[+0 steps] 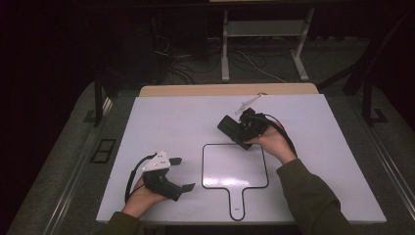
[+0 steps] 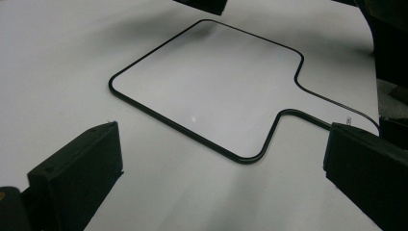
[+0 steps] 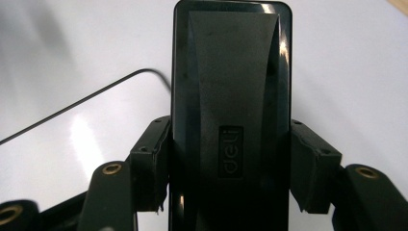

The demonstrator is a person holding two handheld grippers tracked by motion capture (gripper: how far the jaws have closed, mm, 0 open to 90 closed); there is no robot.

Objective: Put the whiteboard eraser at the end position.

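Note:
My right gripper (image 1: 234,129) hovers over the middle of the white table (image 1: 161,117), just past the far right corner of a white paddle-shaped board with a black outline (image 1: 235,169). It is shut on a black rectangular case marked "deli" (image 3: 231,72), its pads pressing both long sides; the case (image 1: 228,125) sticks out toward the left. My left gripper (image 1: 182,174) rests near the front left, left of the board, with its jaws wide open and nothing between them. In the left gripper view the board (image 2: 207,82) lies ahead of that gripper (image 2: 221,178).
The board's handle (image 1: 237,203) points at the table's front edge. A wooden strip (image 1: 230,89) runs along the far edge. Beyond it, desk legs (image 1: 225,46) and cables lie on the dark floor. Green sleeves (image 1: 313,196) enter from below.

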